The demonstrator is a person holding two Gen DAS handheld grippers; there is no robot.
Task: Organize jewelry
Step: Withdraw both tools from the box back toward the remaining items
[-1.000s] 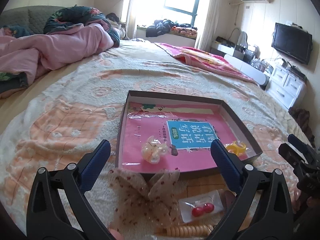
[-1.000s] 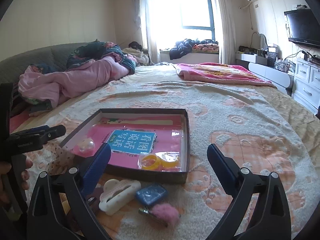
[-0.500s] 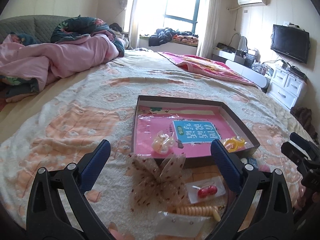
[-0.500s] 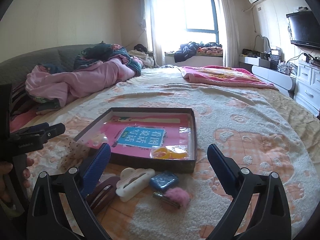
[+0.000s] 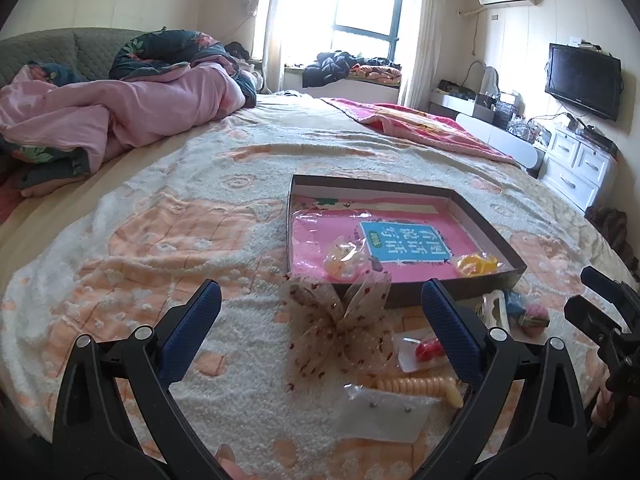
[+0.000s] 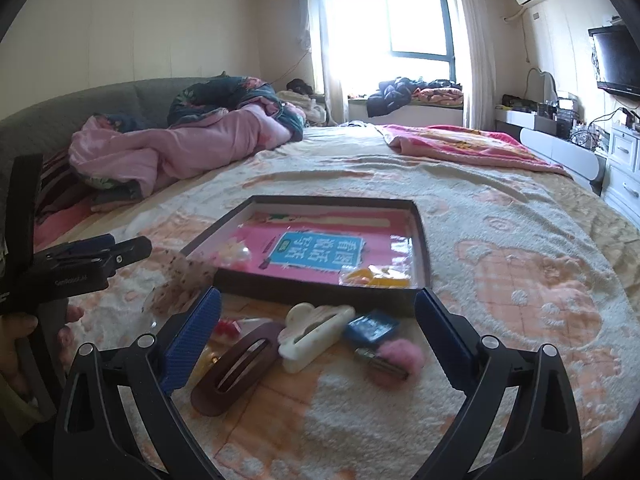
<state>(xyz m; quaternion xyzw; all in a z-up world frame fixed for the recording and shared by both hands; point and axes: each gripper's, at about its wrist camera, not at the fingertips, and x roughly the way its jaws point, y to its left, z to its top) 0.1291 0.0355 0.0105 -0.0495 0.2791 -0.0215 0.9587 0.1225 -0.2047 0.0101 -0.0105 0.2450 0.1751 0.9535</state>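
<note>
A shallow dark box (image 5: 488, 220) (image 6: 320, 292) with a pink book inside lies on the bed. It holds a pearly bagged piece (image 5: 346, 258) and a yellow piece (image 5: 476, 264) (image 6: 376, 276). In front of it lie a sheer dotted bow (image 5: 340, 328), red beads in a bag (image 5: 426, 350), a cream spiral tie (image 5: 420, 386), a clear packet (image 5: 380, 416), a brown clip (image 6: 236, 368), a white claw clip (image 6: 316, 334), a blue square (image 6: 372, 328) and a pink pom clip (image 6: 394, 358). My left gripper (image 5: 320, 320) is open above the bow. My right gripper (image 6: 316, 324) is open above the clips.
The bed has a peach and white blanket (image 5: 168, 240). A pink quilt (image 5: 120, 116) is heaped at the far left. A red blanket (image 6: 472, 148) lies at the far right. White drawers (image 5: 576, 168) and a TV (image 5: 582, 80) stand right of the bed.
Both grippers have drawn back toward me and away from the box. More loose items in front of the box have come into view. Both stay open and empty.
</note>
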